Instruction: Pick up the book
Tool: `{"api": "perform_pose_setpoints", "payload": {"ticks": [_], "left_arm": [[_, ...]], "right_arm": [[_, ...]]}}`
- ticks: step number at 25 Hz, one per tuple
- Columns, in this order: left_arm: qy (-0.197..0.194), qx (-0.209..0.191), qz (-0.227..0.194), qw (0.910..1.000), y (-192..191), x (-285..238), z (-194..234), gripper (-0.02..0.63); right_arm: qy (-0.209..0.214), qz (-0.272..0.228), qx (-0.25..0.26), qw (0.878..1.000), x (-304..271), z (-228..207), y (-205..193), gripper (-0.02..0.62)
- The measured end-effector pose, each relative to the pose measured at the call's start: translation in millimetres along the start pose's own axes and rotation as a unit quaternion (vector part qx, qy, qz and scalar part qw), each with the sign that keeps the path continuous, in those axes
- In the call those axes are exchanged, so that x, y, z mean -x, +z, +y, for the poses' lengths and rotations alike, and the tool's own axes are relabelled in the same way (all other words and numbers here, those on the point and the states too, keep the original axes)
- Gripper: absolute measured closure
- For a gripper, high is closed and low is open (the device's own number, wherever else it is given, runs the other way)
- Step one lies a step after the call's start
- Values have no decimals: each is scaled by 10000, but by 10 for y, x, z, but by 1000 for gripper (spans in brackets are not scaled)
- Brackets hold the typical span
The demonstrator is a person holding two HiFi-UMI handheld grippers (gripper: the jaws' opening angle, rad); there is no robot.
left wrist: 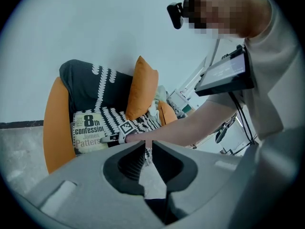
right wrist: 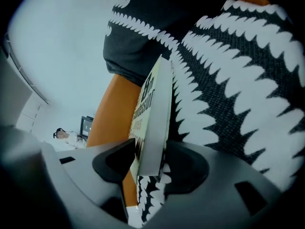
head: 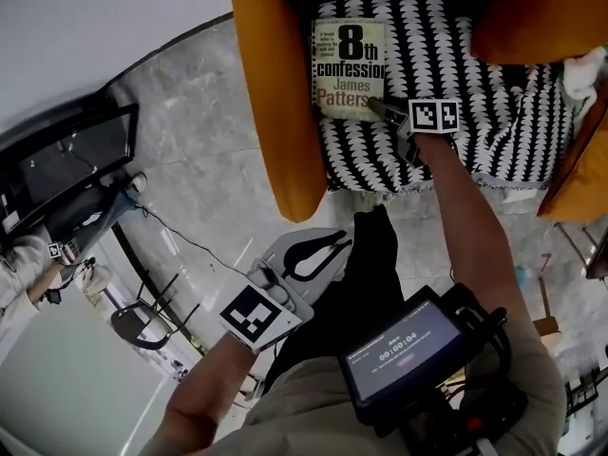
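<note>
Item: book (head: 348,67), paperback, cover up, title readable from where I stand.
Location: on the black-and-white patterned seat cushion (head: 446,74) of the orange armchair (head: 271,84), at the cushion's left side, just beside the chair's left arm.
Right gripper (head: 380,107): reached far out to the seat. My jaws are closed down to the book's thickness, one on the cover and one underneath, at the near right corner.
Reason for that hold: I judge the corner is the part nearest my reach, and the soft cushion lets a jaw slip under the book there.
Contact with cushion: I cannot tell whether the book is resting on it or just lifted clear.
Left gripper (head: 332,245): held near my body, well apart from the chair. My jaw tips are together with nothing between them.
Reason for that position: I judge it is parked out of the way, since one gripper is enough for a light book.
Long axis: runs near to far across the seat.
Heading: top edge toward the far backrest, bottom edge toward me, spine side toward the left arm.
Edge view: along my right jaws the page block shows edge-on.
Neighbour: orange pillow (head: 532,12), far right on the seat, apart from the book.
</note>
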State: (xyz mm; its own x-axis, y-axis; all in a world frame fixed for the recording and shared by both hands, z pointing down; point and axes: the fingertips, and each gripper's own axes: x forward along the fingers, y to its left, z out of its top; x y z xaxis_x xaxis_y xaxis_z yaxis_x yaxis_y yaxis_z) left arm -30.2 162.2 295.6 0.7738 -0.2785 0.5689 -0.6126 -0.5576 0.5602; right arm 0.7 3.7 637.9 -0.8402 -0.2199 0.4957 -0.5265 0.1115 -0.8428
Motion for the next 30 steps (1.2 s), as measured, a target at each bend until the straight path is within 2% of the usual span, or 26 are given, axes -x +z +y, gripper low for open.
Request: {"api": "perform_pose_setpoints", "payload": {"ticks": [5,13,17,20,25,30], "left_arm": [[37,65,-13,10000,-54,52,9,577],[77,176,-140,9997,-83,143,35,577],[82,199,-199,9996,-98,159,44,577],[67,221,-188,9996,-139,135,33,577],[54,211,-209,9995,-122,117,-14,577],[109,193,-211,9995,-140,118,44,577]], "right_arm": [[22,-288,-332,9990,-69,17,30,393],[463,-450,-875,9941,-33,104,98,416],[989,-563,-1411,9834,6,199,113,420],[1289,-562,-1530,9782,-16,284,84,419],[987,-337,-1251,9867,-87,269,45,419],[832,-461,-1252,9876,-111,218,83,422]]}}
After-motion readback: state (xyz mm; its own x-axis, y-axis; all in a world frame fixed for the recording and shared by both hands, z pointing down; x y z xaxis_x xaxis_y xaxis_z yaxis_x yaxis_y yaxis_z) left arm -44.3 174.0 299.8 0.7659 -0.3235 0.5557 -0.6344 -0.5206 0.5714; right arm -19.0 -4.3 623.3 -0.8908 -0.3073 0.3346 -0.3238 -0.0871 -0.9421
